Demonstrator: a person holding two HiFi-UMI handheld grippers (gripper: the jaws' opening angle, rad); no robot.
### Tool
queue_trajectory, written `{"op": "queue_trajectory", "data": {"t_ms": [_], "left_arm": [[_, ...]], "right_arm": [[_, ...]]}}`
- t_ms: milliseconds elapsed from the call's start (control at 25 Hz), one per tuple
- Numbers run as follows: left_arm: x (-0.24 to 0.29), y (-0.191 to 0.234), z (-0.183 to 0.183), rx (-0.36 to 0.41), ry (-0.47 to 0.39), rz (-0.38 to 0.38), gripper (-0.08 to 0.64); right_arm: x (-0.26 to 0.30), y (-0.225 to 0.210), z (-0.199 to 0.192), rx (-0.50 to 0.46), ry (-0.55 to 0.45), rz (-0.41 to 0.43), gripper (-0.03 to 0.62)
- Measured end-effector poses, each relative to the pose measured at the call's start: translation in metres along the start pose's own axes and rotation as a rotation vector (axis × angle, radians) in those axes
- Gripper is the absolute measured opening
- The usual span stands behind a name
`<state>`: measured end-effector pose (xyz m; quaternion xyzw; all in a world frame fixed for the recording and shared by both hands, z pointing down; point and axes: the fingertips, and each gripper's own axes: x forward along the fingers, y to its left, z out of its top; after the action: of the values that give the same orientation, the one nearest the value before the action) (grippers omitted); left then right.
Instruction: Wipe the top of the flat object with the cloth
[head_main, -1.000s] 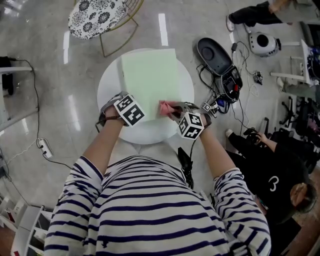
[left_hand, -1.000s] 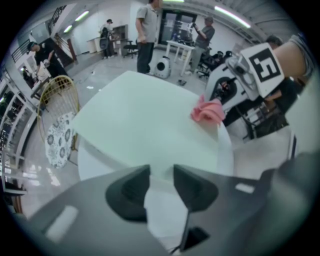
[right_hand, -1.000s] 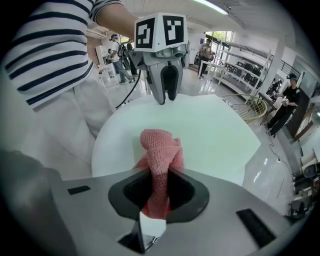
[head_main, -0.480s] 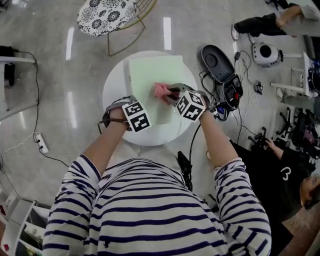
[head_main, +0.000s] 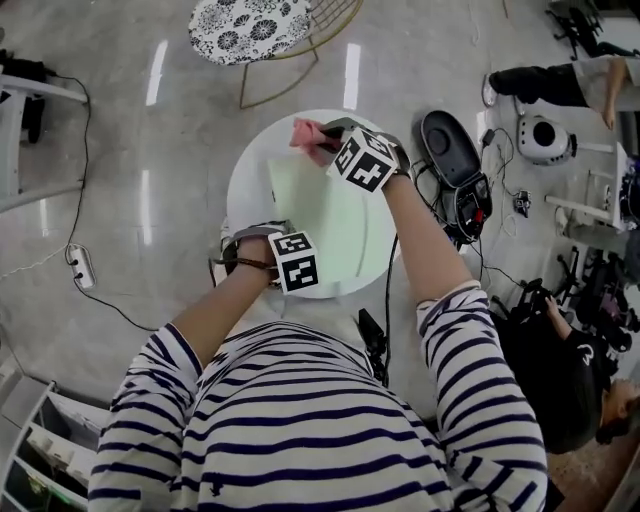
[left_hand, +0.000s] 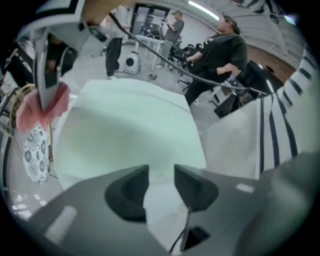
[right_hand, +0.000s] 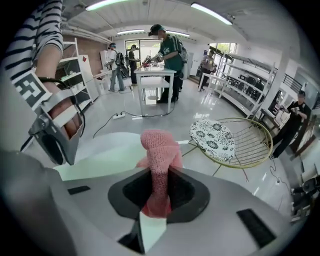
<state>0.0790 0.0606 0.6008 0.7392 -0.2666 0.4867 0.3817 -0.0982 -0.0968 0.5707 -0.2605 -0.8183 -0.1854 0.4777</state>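
- A round white table (head_main: 250, 190) is standing on the glossy floor and carrying the pale green flat object (head_main: 335, 225), which is lying flat and covering much of the tabletop.
- A wire chair with a patterned cushion (head_main: 250, 25) is sitting beyond the table, apart from it.
- The right gripper (right_hand: 159, 172) is reaching over the far side of the table, its tongs clenching the pink cloth.
- The left gripper (left_hand: 161, 172) is hanging at the table's near left edge, its tongs standing released, with only the flat object's near edge and the table showing in the gap.
- The pink cloth (head_main: 303, 131) is sticking out past the jaws at the flat object's far left corner, over the table's far rim.
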Motion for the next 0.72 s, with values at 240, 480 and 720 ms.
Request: {"op": "queue_trajectory", "data": {"t_ms": [240, 480, 720], "left_arm": [[-0.023, 0.061, 0.047, -0.052, -0.139, 0.146, 0.17], [0.001, 0.079, 0.046, -0.018, -0.057, 0.16, 0.189], [0.005, 0.086, 0.043, -0.05, -0.006, 0.153, 0.17]], "right_arm": [[0.04, -0.006, 0.045, 0.069, -0.012, 0.074, 0.055], [0.079, 0.014, 0.047, 0.101, 0.07, 0.203, 0.054], [0.1, 0.033, 0.046, 0.128, 0.119, 0.299, 0.054]]}}
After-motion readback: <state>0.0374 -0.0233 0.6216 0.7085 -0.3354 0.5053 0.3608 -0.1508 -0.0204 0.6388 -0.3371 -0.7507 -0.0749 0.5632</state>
